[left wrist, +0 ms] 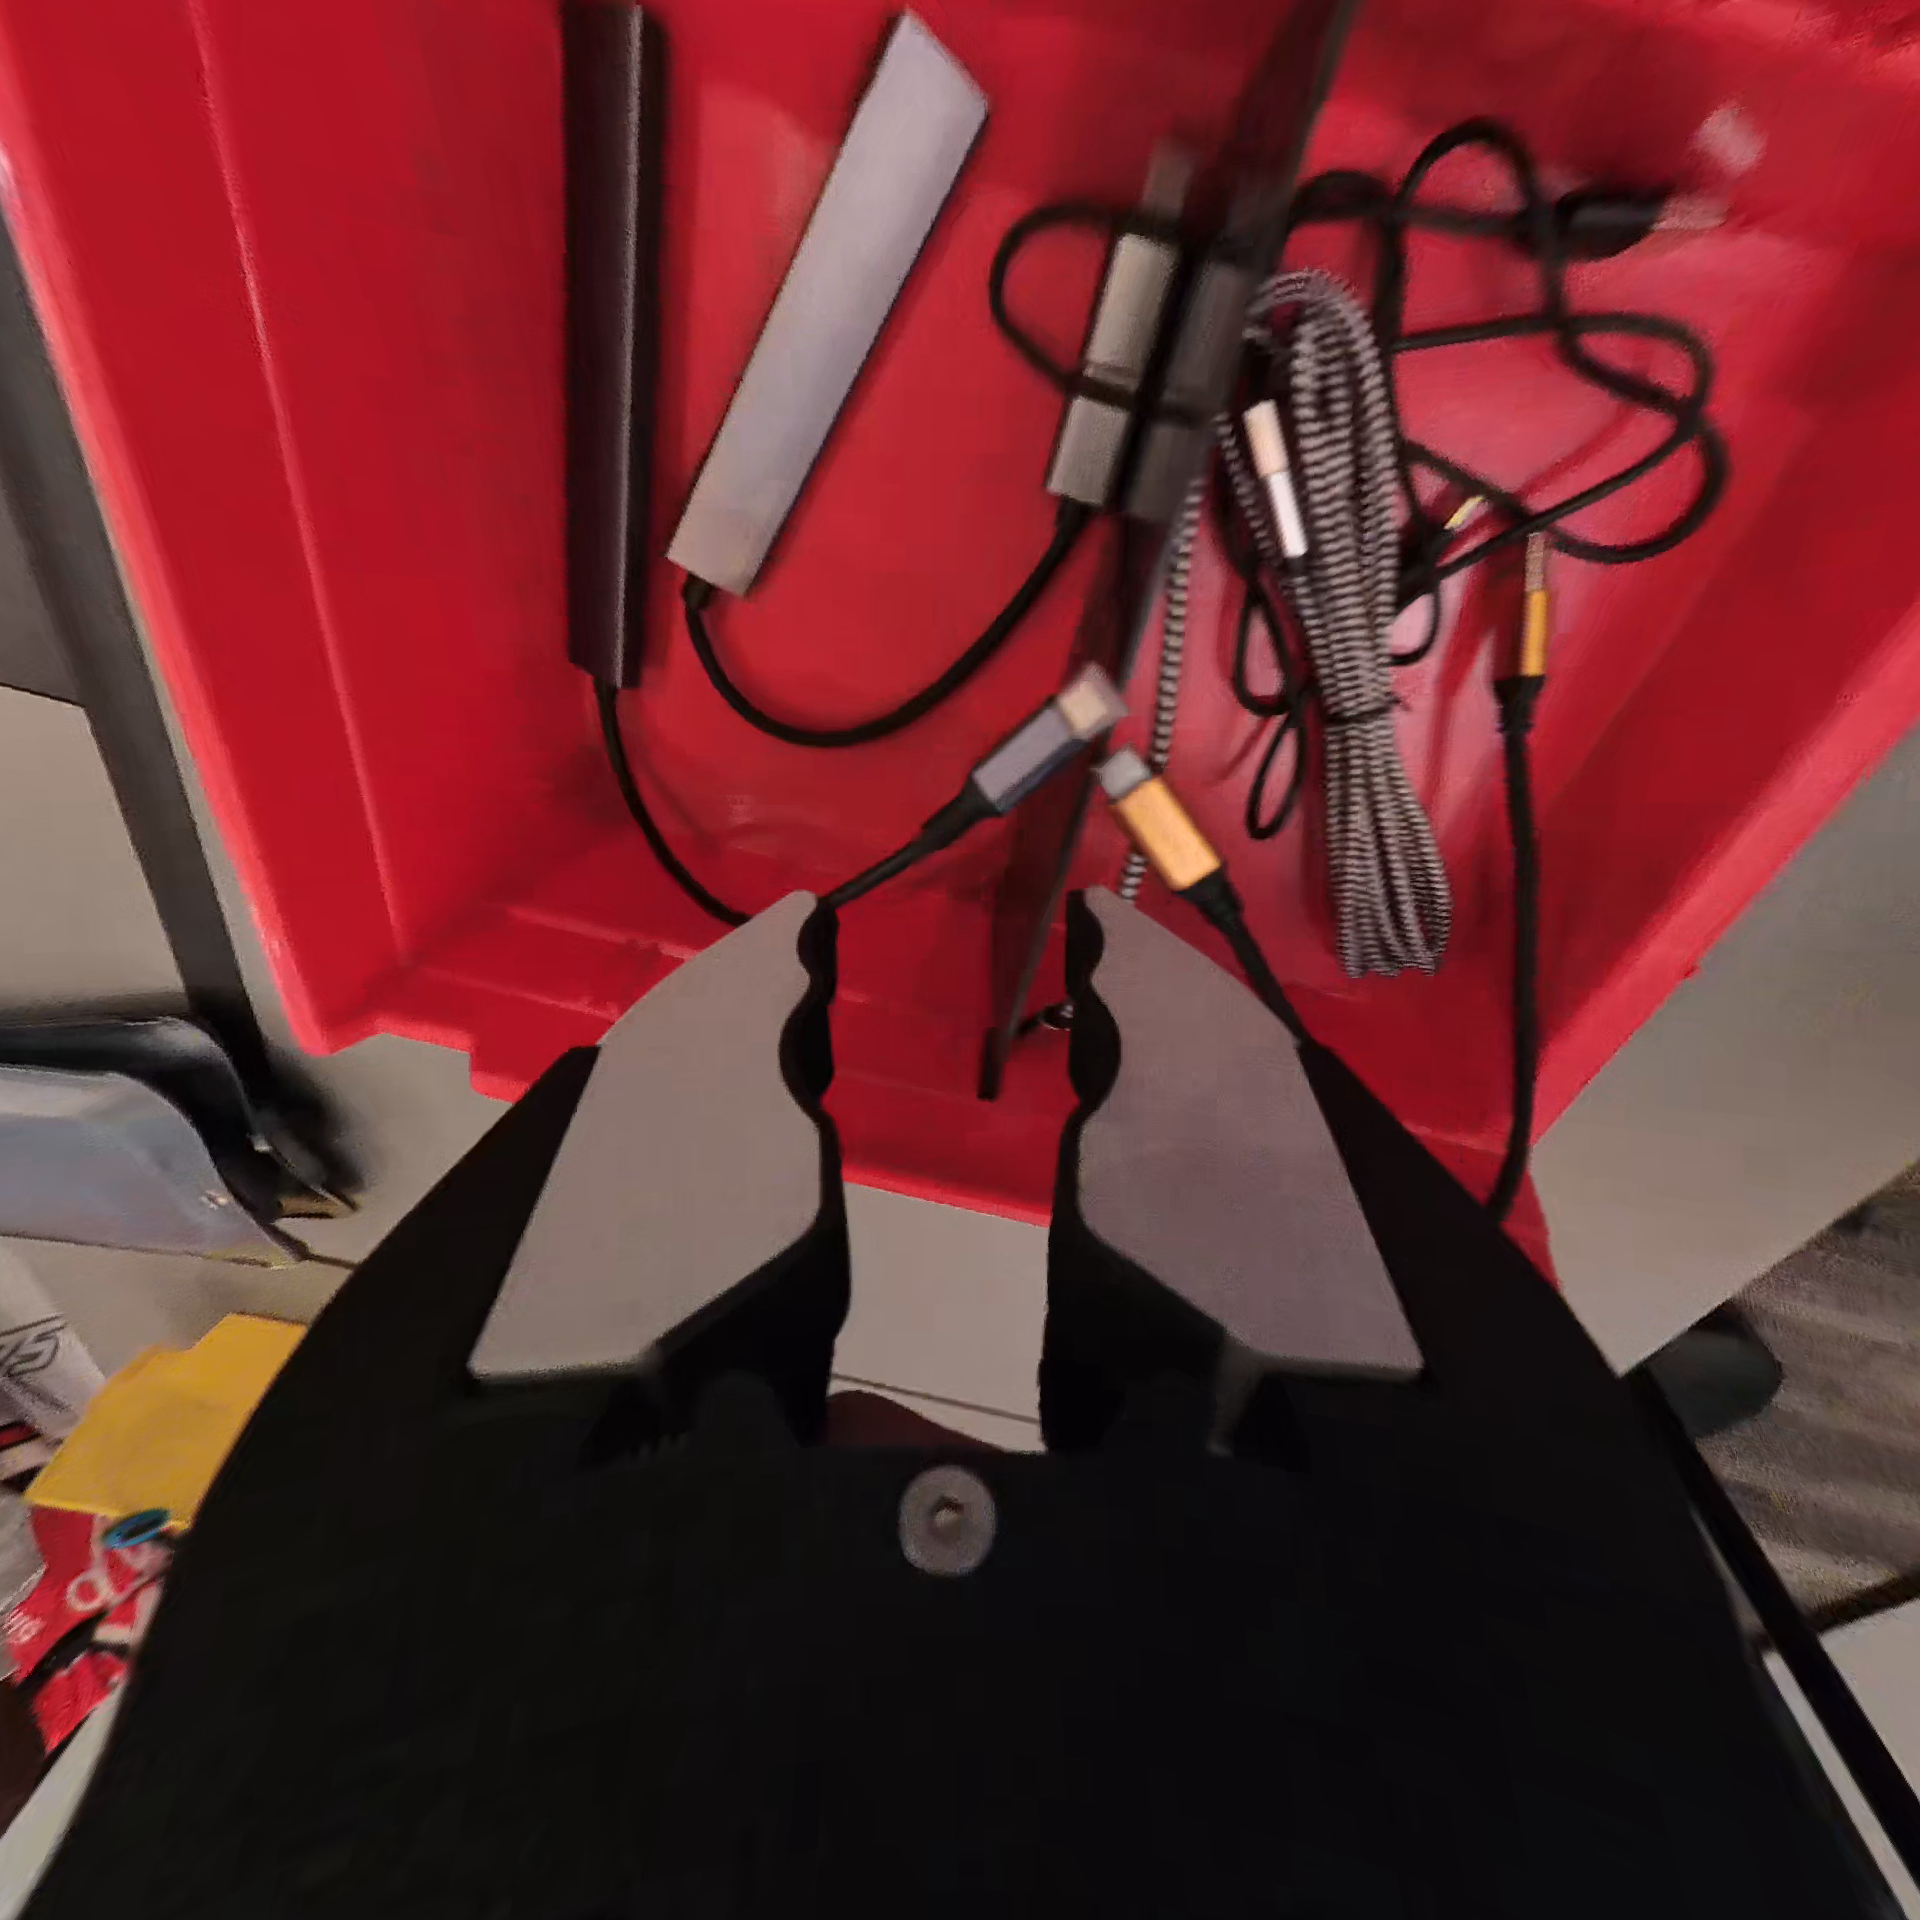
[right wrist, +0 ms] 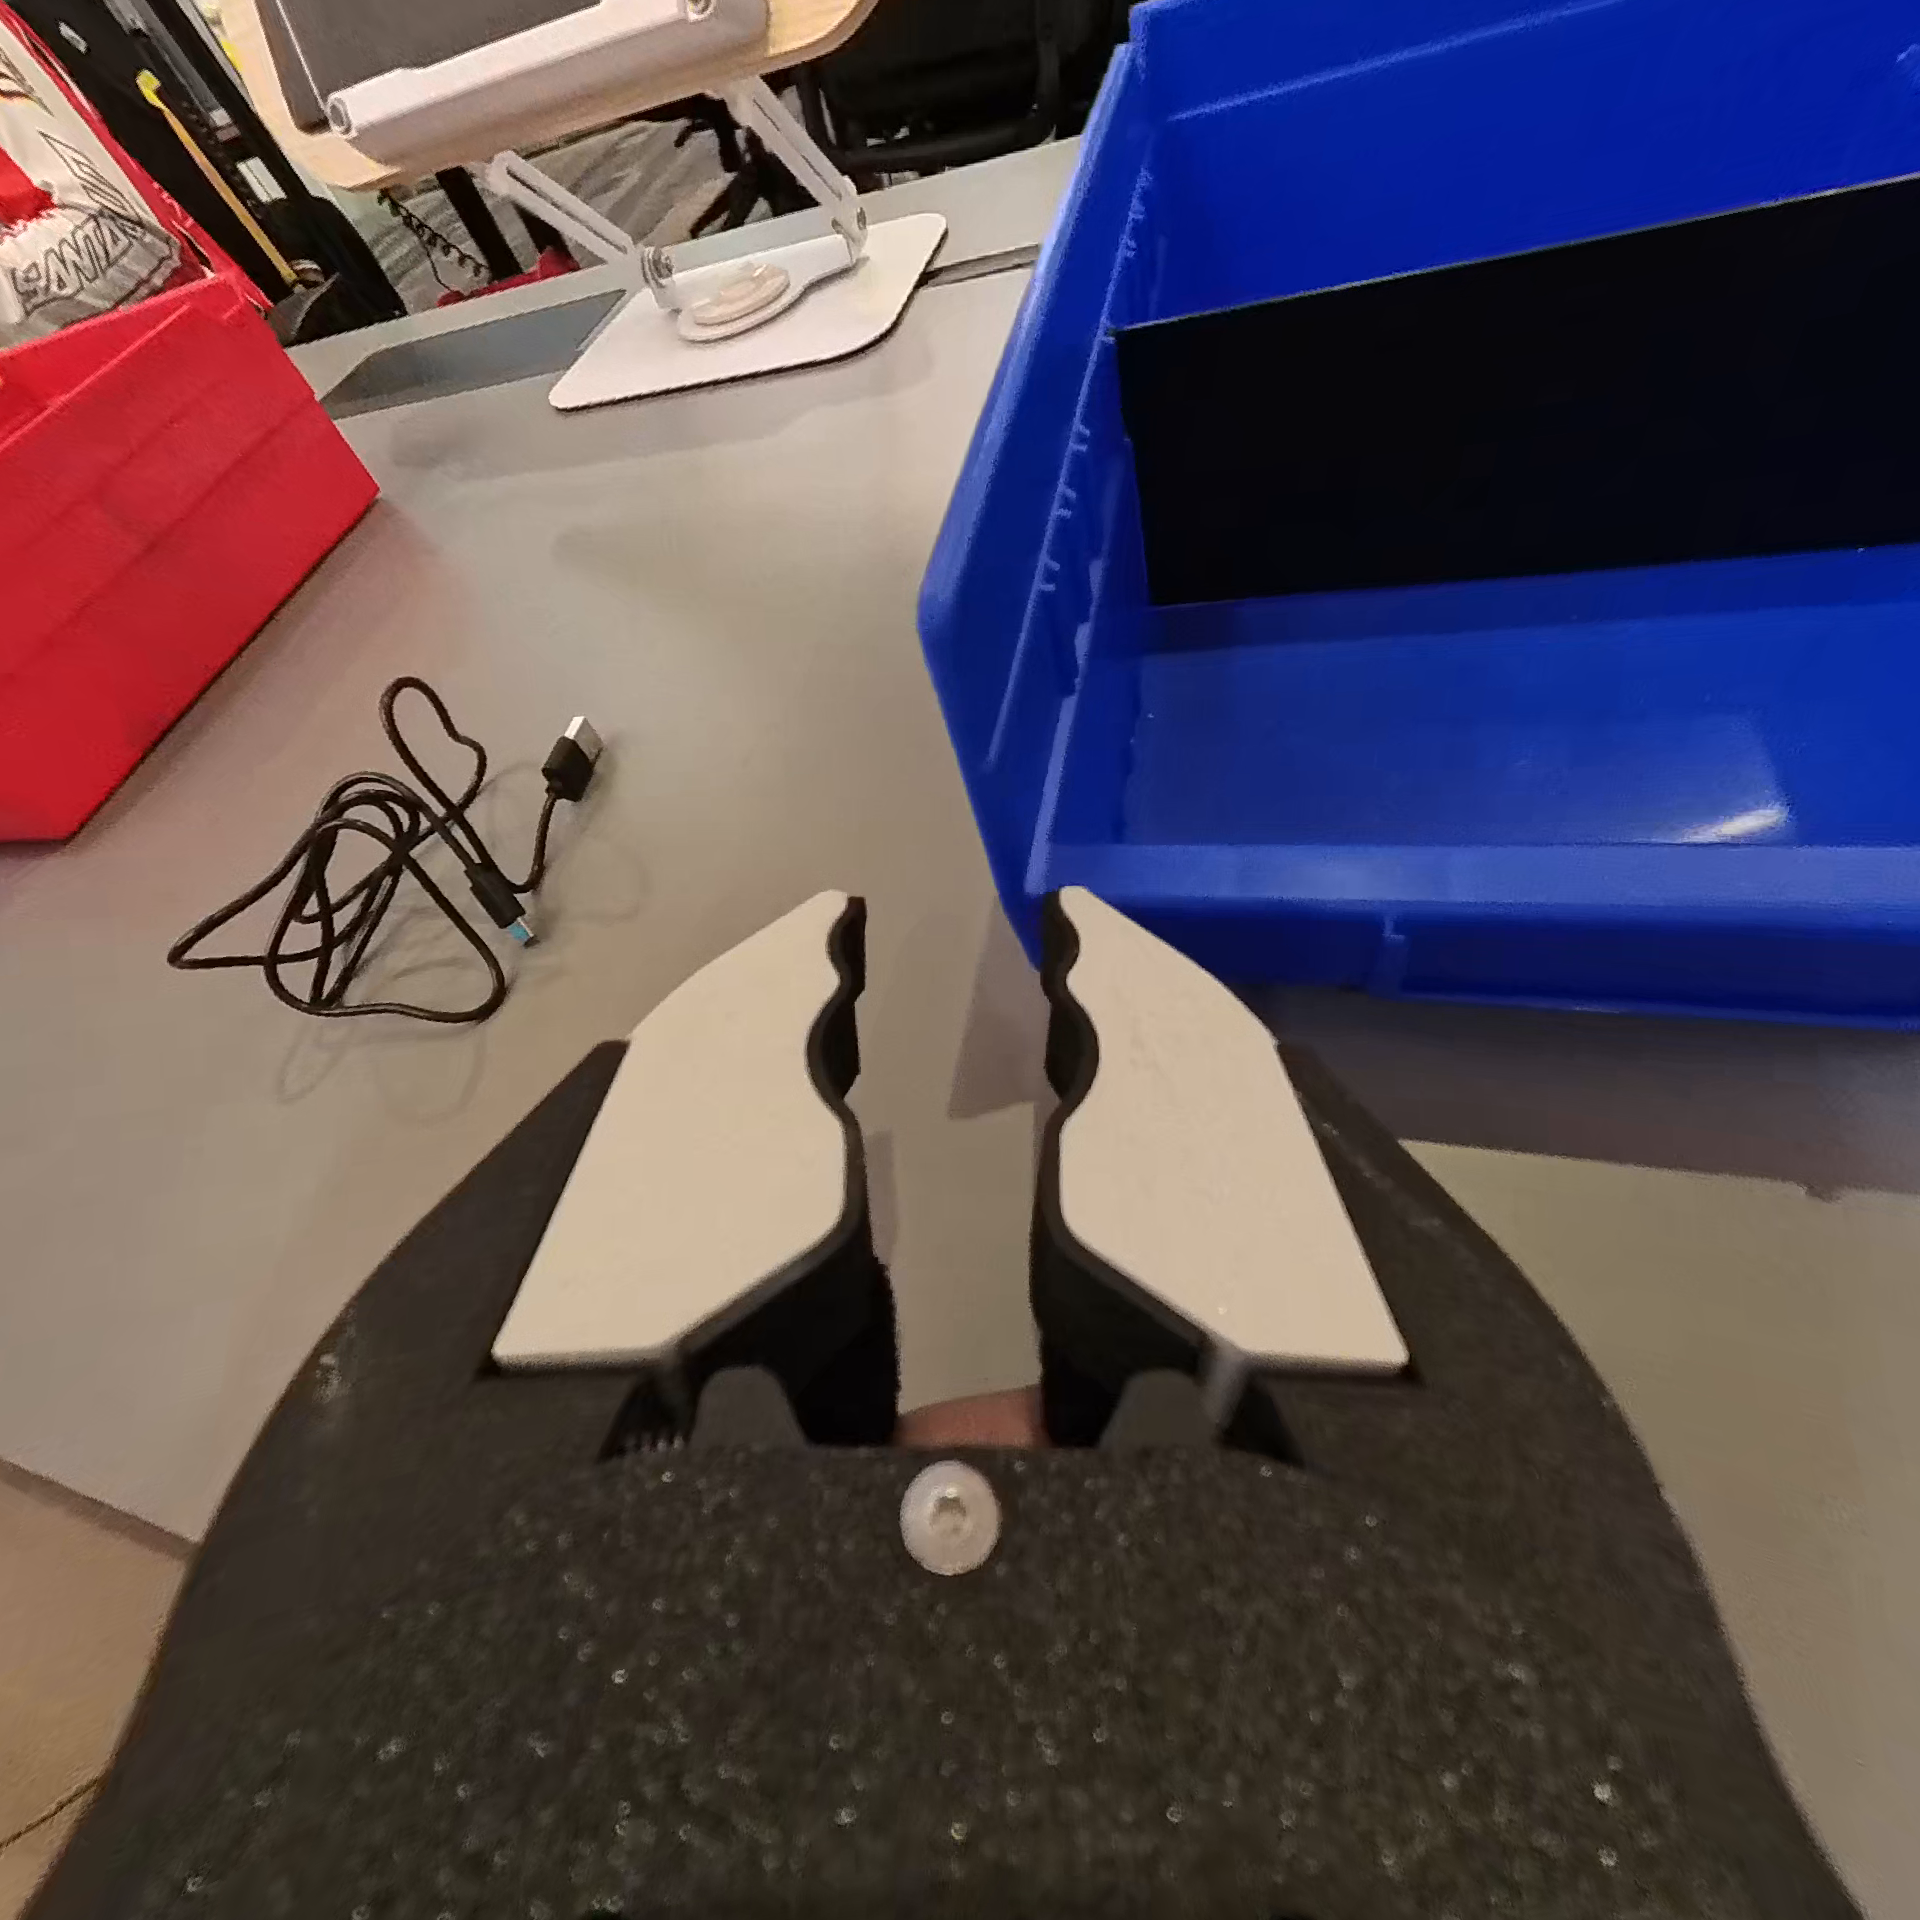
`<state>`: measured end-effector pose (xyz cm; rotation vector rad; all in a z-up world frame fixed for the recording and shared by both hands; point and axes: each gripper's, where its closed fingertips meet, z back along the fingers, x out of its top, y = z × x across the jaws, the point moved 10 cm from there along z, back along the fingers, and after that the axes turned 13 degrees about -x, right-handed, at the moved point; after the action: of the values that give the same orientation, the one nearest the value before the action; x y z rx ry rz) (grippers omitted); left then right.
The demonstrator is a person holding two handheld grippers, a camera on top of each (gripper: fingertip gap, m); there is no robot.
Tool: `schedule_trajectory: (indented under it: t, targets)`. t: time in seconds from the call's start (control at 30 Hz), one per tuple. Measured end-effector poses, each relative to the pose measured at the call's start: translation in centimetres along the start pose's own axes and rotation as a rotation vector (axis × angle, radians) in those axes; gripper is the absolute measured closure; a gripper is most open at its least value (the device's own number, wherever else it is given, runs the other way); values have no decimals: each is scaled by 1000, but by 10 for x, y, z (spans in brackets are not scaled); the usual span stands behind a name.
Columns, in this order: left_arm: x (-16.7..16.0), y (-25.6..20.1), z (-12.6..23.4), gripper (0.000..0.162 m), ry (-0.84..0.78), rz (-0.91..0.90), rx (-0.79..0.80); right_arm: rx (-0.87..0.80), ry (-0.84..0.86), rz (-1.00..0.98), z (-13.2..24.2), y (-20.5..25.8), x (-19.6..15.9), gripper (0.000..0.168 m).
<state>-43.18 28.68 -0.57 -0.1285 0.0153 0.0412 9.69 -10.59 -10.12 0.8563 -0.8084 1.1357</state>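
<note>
My left gripper (left wrist: 943, 914) is open and empty, hovering over the near end of a red bin (left wrist: 416, 623). The bin holds a silver hub (left wrist: 821, 312), a black hub (left wrist: 605, 343), a grey adapter (left wrist: 1117, 364), a grey plug (left wrist: 1049, 743), an orange plug (left wrist: 1164, 826), a braided black-and-white cable bundle (left wrist: 1351, 665) and a tangled black cable (left wrist: 1579, 343). The grey and orange plugs lie just beyond the fingertips. My right gripper (right wrist: 951, 914) is open and empty above the grey table (right wrist: 675, 623), by the near left corner of a blue bin (right wrist: 1455, 727).
The blue bin has a black divider (right wrist: 1507, 416). A coiled black USB cable (right wrist: 384, 862) lies on the table left of the right gripper. The red bin (right wrist: 135, 561) stands at far left, a white stand (right wrist: 748, 301) behind. Yellow and red packets (left wrist: 135, 1455) lie beside the left gripper. Tip to tip, the grippers are about 60 centimeters apart.
</note>
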Motion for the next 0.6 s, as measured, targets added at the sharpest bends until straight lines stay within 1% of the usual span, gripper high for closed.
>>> schedule_trajectory:
  t: [0.07,0.13,0.2,0.27,0.33,0.4,0.47,0.5,0.6]
  targets:
    - [5,12,-5,118,45,3,7,1,0,-8,0,-3,0,139]
    - [11,19,-9,117,54,5,-23,0,-3,-21,0,-8,1,139]
    - [13,22,-18,123,85,3,-80,8,-6,-45,0,-11,1,139]
    - [13,23,-29,129,169,1,-110,23,-6,-72,1,-14,1,138]
    - [12,22,-36,139,213,-11,-130,27,-8,-83,1,-16,1,137]
    - [13,21,-37,145,202,-34,-139,26,-15,-74,2,-15,2,137]
    - [16,20,-30,153,157,-47,-105,21,-29,-50,3,-13,3,137]
    - [17,19,-22,157,122,-54,-78,16,-42,-35,4,-12,4,137]
    - [19,8,10,158,-26,-58,13,9,-111,25,9,-5,8,137]
